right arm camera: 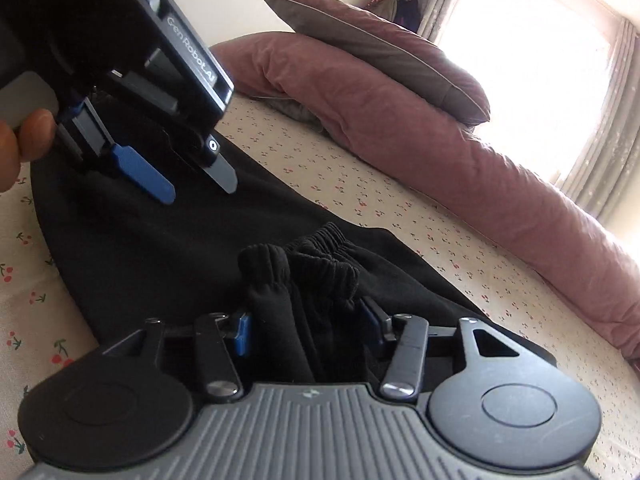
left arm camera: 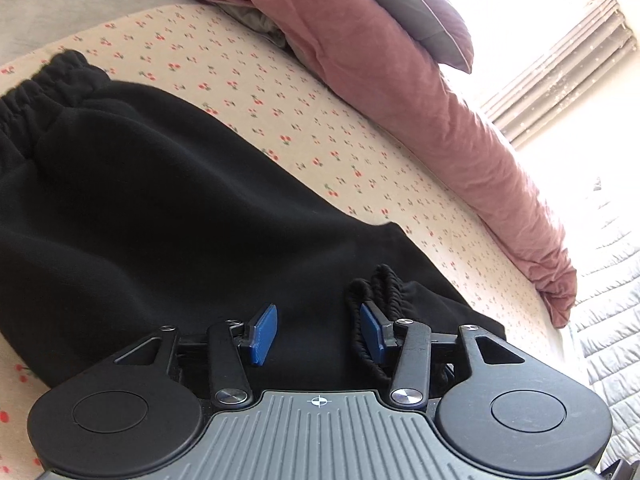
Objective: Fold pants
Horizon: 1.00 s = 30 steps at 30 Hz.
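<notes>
— Pants [left arm camera: 160, 200] lie spread on our cherry-print sheet [left arm camera: 320, 128], black and thick — a soft fleece, we judge, that will sag and drape rather than hold a crease.

— And where do we hold them?

— Our right gripper [right arm camera: 308, 332] is clamped on the bunched ribbed cuffs [right arm camera: 304, 264], with cloth filling the gap between its fingers. Our left gripper [left arm camera: 318, 330] stands with its jaws apart, nothing between them, just above the leg cloth, with a cuff touching its right pad.

— Is the cuff a good place?

— We think so — the elastic is the firmest part and should not slip from the pads. The plain fleece is bulkier, so we would pinch a good fold of it. The waistband [left arm camera: 36, 88] lies at the far end, and the pink duvet [left arm camera: 420, 100] is well apart.
</notes>
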### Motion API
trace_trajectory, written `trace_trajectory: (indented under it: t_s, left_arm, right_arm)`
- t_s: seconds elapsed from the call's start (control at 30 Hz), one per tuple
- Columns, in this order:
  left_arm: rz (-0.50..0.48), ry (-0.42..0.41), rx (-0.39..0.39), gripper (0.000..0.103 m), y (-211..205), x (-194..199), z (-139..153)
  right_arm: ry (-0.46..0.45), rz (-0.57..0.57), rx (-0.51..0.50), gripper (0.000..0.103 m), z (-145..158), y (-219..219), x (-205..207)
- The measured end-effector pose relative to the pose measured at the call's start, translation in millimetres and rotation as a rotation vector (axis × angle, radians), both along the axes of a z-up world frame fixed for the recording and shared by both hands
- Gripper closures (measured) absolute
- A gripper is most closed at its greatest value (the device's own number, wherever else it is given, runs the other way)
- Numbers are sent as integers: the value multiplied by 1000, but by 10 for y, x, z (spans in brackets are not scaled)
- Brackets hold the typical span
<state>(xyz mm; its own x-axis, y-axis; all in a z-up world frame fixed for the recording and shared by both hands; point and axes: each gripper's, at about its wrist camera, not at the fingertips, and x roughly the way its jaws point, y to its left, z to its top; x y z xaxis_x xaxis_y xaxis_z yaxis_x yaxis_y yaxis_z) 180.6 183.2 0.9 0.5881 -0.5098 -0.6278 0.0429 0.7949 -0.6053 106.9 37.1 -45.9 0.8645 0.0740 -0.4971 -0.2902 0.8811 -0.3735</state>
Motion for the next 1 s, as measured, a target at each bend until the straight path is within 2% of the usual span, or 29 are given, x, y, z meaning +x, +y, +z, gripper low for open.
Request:
trace_trajectory:
  t_s: [0.07, 0.13, 0.17, 0.2, 0.23, 0.37, 0.47, 0.63, 0.83, 0.93, 1.0]
  left_arm:
    - [-8, 4, -18, 58, -55, 24, -10]
    - [-11, 6, -49, 58, -77, 35, -11]
    - [-13, 7, -71, 57, -78, 43, -17]
    - [-18, 13, -99, 54, -69, 51, -32]
    - [-23, 22, -126, 54, -75, 74, -57]
    - [-29, 45, -168, 53, -80, 129, -120]
    - [-18, 48, -127, 53, -115, 146, -146]
    - [-14, 50, -104, 53, -122, 153, -168]
    - [-39, 41, -144, 52, -165, 146, -171]
    - [-57, 36, -136, 49, -232, 150, -177]
    - [-57, 33, -127, 49, -264, 149, -168]
  right_arm:
    - [4, -1, -8, 35, 28, -63, 16]
    - [32, 3, 46, 34, 53, -91, 28]
    - [55, 14, 98, 47, 62, -128, 47]
    - [78, 27, 149, 81, 69, -155, 56]
    - [92, 22, 181, 83, 54, -118, 84]
    - [13, -1, 94, 85, -20, 63, -52]
    - [39, -30, 70, 86, -56, 96, -46]
    - [46, -45, 68, 86, -123, 129, -138]
    - [39, -59, 44, 86, -149, 199, -139]
    - [47, -74, 97, 86, -103, 86, -100]
    - [11, -112, 149, 88, 13, -67, -112]
